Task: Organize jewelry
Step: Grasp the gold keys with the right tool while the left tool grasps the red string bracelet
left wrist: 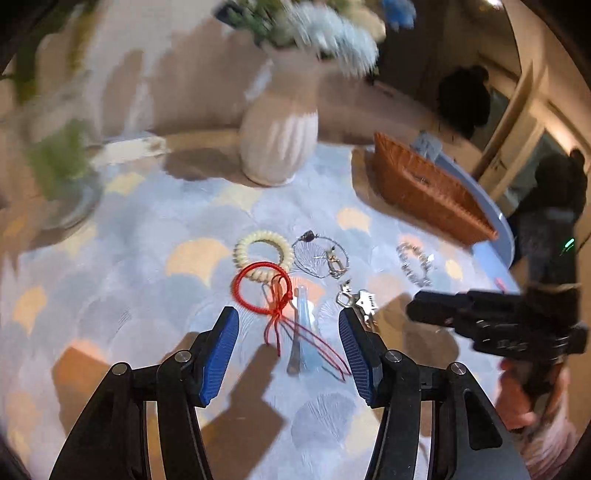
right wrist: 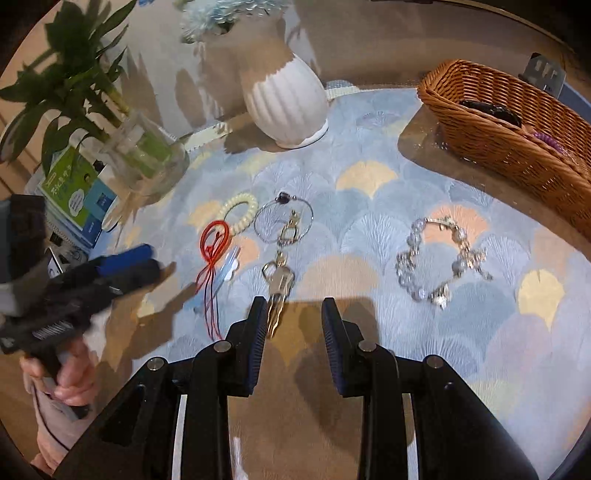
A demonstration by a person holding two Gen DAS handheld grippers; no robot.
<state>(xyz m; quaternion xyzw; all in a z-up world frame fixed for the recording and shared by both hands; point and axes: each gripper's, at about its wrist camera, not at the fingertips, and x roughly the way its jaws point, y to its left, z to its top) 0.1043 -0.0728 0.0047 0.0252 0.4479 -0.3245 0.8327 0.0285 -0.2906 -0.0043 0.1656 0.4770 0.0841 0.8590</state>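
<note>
My left gripper [left wrist: 288, 332] hangs wide and empty over the red cord bracelet [left wrist: 258, 288], whose tails run lengthwise up the frame's centre between the pads. My right gripper [right wrist: 293, 325], narrower and empty, sits beside the key [right wrist: 279, 291]; the basket [right wrist: 491, 125] waits upper right.

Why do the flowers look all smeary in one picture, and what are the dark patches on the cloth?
In the left wrist view the flowers and white vase smear because that camera is moving; the right wrist view shows the vase sharper. The dark patches on the tablecloth are shadows of the grippers and vase under strong light. Both views bulge at the edges from the fisheye lens.
</note>
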